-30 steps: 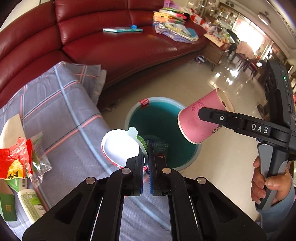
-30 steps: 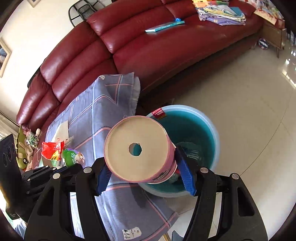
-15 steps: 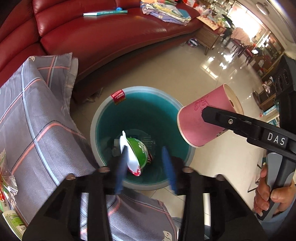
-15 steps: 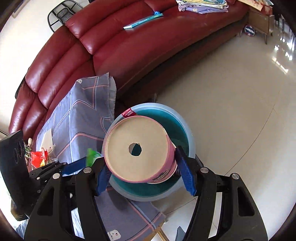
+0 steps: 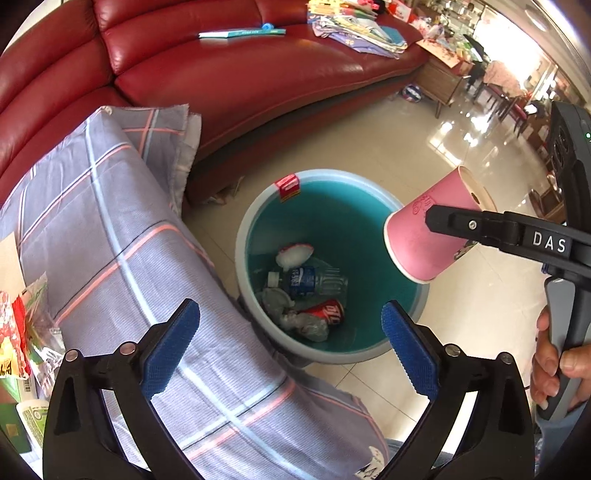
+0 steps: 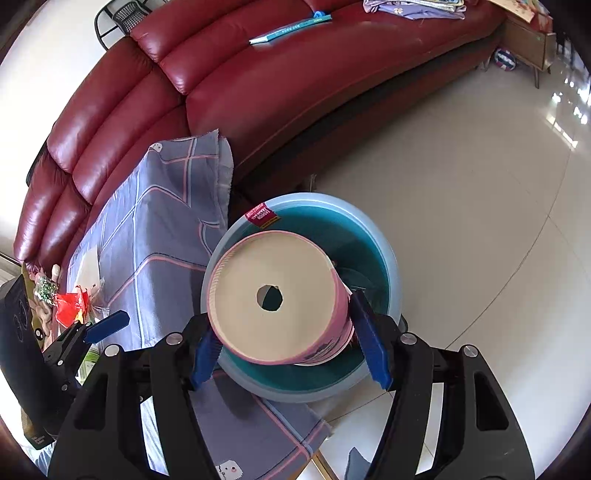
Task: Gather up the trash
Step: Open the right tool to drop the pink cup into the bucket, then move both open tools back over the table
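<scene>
pink cup [image 6: 280, 295] clamped in right hand-held gripper [image 6: 286, 350], left hand-held gripper [image 5: 290, 332] just opened, yogurt tub dropped into bin [image 5: 240, 240]

A home living room. Long curved red leather sofa [image 5: 229, 74] along the wall, with a thin teal book [image 5: 242, 33] and a heap of papers and cloth [image 5: 354, 26] on its seat. Glossy pale tile floor [image 6: 461, 177]. Low table under a checked grey-lilac cloth [image 5: 110, 236]. Teal waste bin [image 5: 369, 221] beside it. Wooden side cabinet [image 5: 443, 79] beyond the sofa's end.
</scene>
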A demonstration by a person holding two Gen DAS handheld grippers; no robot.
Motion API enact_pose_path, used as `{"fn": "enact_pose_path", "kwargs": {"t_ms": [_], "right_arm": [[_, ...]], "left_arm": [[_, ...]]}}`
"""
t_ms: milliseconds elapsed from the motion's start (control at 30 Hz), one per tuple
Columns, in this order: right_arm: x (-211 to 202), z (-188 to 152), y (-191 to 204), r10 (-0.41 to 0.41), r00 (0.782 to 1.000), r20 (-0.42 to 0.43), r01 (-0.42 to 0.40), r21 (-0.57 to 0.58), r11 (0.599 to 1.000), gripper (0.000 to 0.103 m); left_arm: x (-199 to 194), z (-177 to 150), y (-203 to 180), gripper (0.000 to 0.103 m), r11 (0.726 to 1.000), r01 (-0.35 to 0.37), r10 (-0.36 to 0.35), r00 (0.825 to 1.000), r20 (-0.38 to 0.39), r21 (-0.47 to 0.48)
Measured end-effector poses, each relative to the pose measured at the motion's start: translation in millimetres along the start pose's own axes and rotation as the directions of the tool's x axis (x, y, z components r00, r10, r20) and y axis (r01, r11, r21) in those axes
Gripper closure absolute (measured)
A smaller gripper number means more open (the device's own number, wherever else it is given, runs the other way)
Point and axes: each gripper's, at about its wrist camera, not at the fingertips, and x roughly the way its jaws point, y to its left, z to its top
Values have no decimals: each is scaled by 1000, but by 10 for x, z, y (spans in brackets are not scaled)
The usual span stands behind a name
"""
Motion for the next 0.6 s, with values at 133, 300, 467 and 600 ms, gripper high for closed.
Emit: {"fn": "enact_pose_path", "kwargs": {"t_ms": [133, 300, 467, 600], "right_arm": [[65, -7, 67, -11, 1000, -26, 11, -17, 1000, 40], [123, -20, 177, -22, 999, -47, 20, -41, 999, 23], [172, -47, 203, -27, 997, -66, 26, -24, 999, 14], [202, -76, 181, -52, 995, -84, 51, -6, 999, 10]], "left_arm": [[-28, -67, 130, 4, 1000, -6, 6, 1000, 1, -27], [-96, -125, 259, 4, 998, 0, 1, 1000, 8, -64], [-153, -181, 364, 4, 995, 0, 1, 1000, 12, -95], [-183, -224, 424, 4, 994, 1, 1, 1000, 14, -112]]}}
